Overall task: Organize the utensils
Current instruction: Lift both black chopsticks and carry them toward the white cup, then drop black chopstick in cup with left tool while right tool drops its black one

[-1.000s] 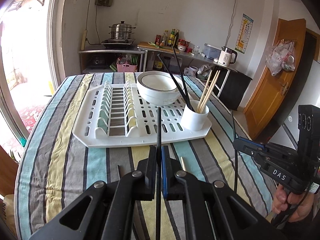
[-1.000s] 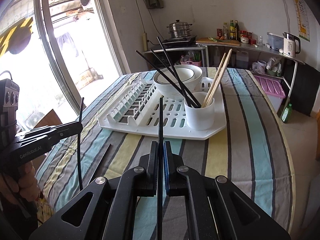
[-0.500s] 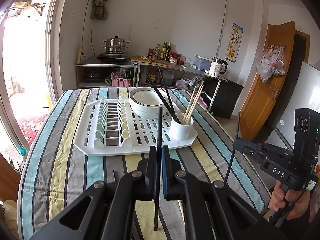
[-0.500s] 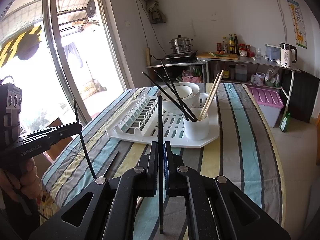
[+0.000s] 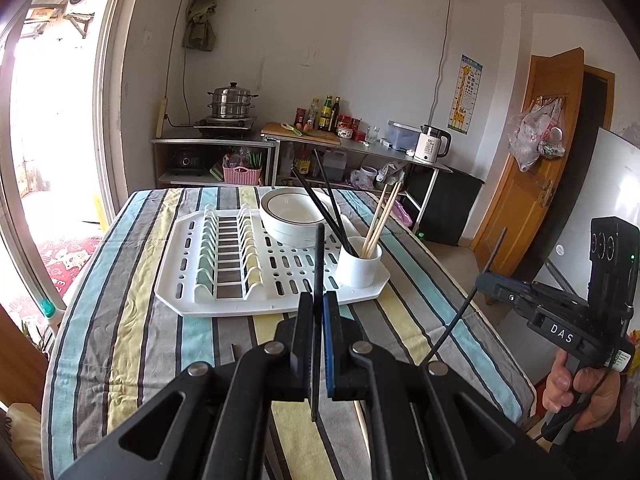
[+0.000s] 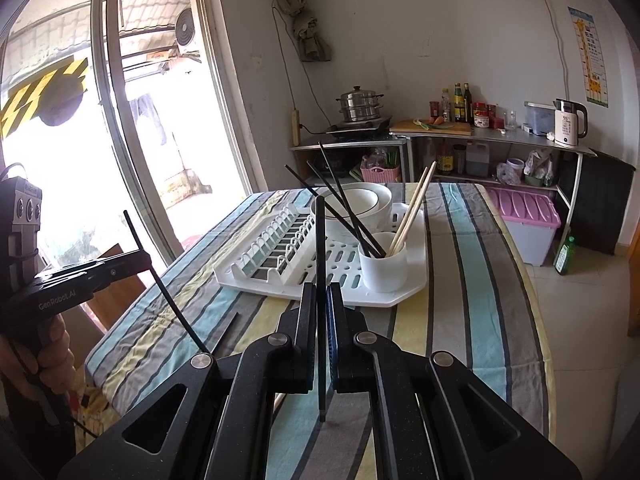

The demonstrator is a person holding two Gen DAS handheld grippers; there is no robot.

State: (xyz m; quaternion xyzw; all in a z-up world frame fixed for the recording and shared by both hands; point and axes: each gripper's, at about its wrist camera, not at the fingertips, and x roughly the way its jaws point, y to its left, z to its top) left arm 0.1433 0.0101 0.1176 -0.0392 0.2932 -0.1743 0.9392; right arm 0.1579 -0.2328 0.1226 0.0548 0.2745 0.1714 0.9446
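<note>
1. Tablecloth (image 5: 132,320): stripes of grey, pale blue, soft yellow and white, with thin dark lines between them.
2. Drying rack (image 5: 192,292) on that cloth: plain white.
3. Bowls (image 5: 292,216) at the far end of the rack: white, with a thin dark ring near the rim.
4. Cup (image 5: 358,268) on the rack's corner: white too, with black chopsticks (image 5: 320,204) and tan wooden ones (image 5: 380,216) standing in it.
5. Left gripper (image 5: 316,320) and right gripper (image 6: 322,316): both black, each with a blue inner pad, each pinching a black chopstick (image 5: 319,264) of its own (image 6: 320,240).
6. Basket (image 5: 241,175) beyond the rack: pink.
</note>
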